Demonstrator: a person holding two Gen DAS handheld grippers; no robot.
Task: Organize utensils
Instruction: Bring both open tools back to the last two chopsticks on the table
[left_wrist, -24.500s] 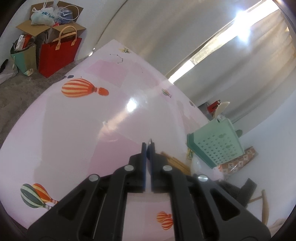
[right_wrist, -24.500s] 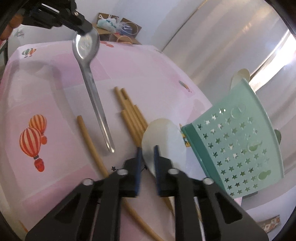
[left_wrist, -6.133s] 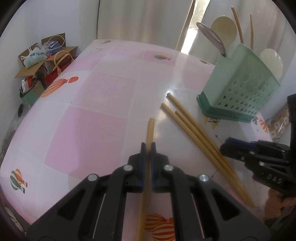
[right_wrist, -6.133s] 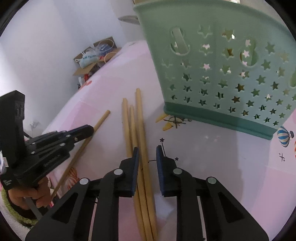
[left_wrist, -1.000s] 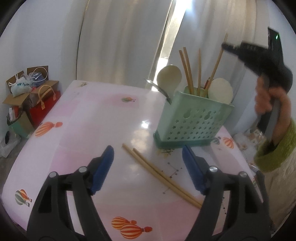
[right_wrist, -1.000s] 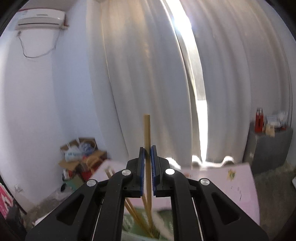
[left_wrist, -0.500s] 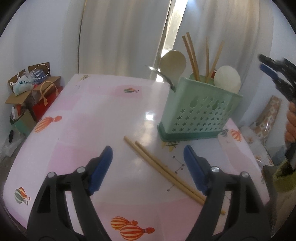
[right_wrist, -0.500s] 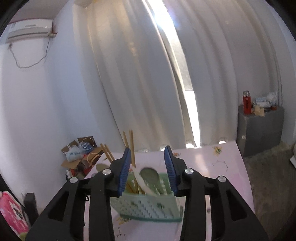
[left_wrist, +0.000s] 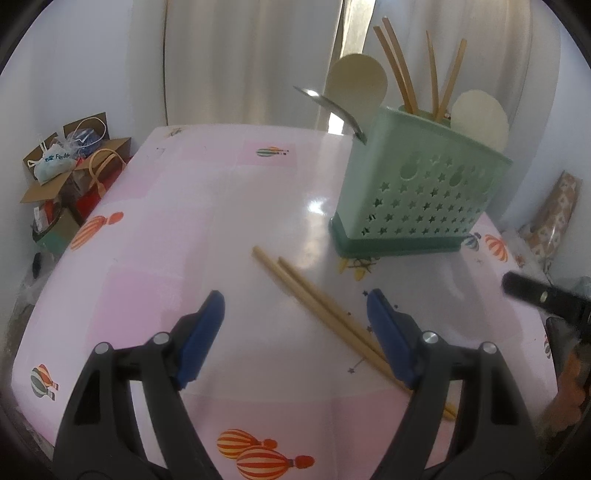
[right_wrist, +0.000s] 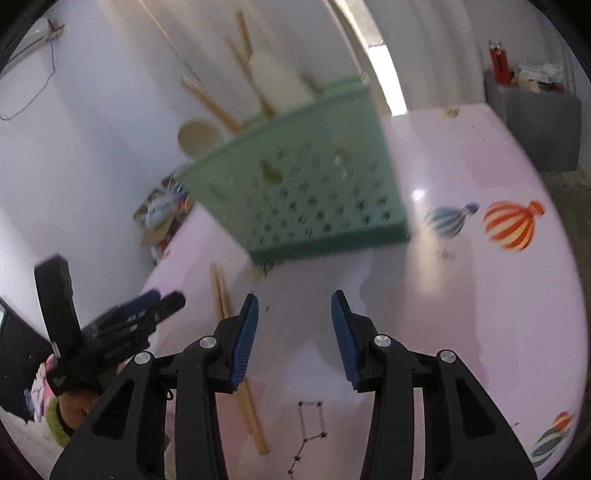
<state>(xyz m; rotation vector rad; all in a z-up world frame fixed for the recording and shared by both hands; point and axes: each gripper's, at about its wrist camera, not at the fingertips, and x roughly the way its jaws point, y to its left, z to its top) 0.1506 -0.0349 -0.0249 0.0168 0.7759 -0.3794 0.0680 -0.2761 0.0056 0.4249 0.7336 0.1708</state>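
A green star-holed utensil holder (left_wrist: 417, 192) stands on the pink table (left_wrist: 166, 221). It holds two pale spoons (left_wrist: 356, 83), a metal spoon (left_wrist: 328, 105) and several chopsticks (left_wrist: 399, 62). Two more chopsticks (left_wrist: 280, 273) lie side by side in front of it. My left gripper (left_wrist: 295, 295) hovers wide open above them with nothing in it. My right gripper (right_wrist: 294, 295) is low over the table facing the blurred holder (right_wrist: 306, 195); its jaws are opening and nothing is between them. The loose chopsticks (right_wrist: 219, 291) lie just left of its left finger.
Cardboard boxes and bags (left_wrist: 74, 162) sit on the floor past the table's left edge. White curtains hang behind the table. A patterned packet (left_wrist: 554, 214) leans at the right. A grey cabinet (right_wrist: 532, 122) stands beyond the table's far end.
The right gripper, shut on a chopstick high above the holder a second ago, has let it go, opened and dropped to the table. The left gripper has sunk slightly toward the chopsticks.
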